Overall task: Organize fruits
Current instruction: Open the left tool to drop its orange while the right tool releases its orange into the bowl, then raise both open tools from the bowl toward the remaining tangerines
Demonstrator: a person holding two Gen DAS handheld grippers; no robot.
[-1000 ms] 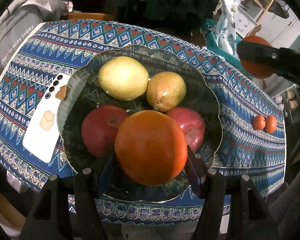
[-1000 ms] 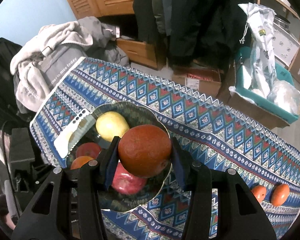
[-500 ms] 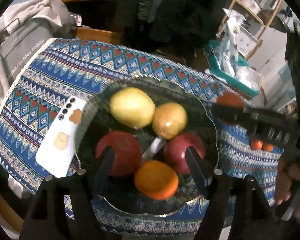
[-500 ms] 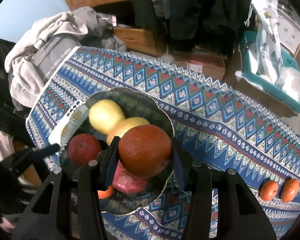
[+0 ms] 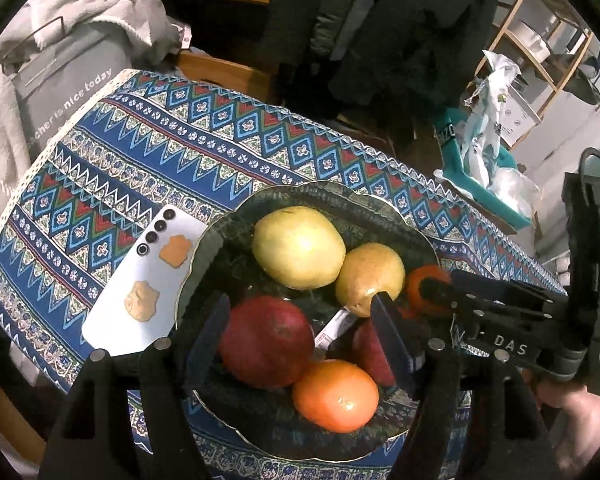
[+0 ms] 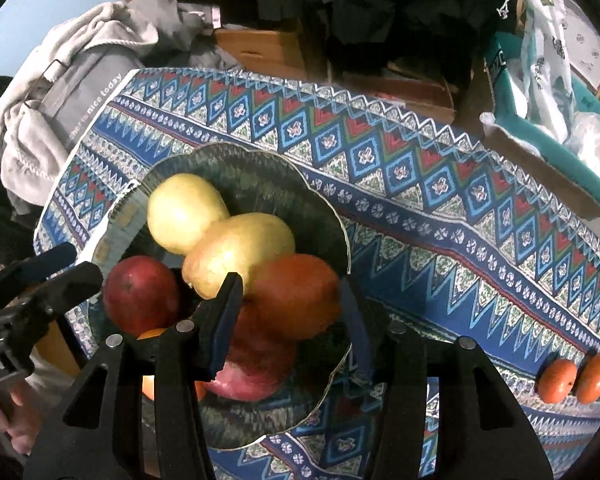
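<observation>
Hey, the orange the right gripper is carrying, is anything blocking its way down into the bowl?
Partly. The right hand-held gripper holds the orange above the bowl, but a pear and a red apple lie right beside and beneath it. Only a narrow strip near the bowl's right rim looks open.

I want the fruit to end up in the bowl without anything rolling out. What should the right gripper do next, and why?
Probably lower a little and open. The right gripper holds an orange over the bowl, beside the pear and above a red apple. The left gripper is open, its orange already in the bowl.
</observation>
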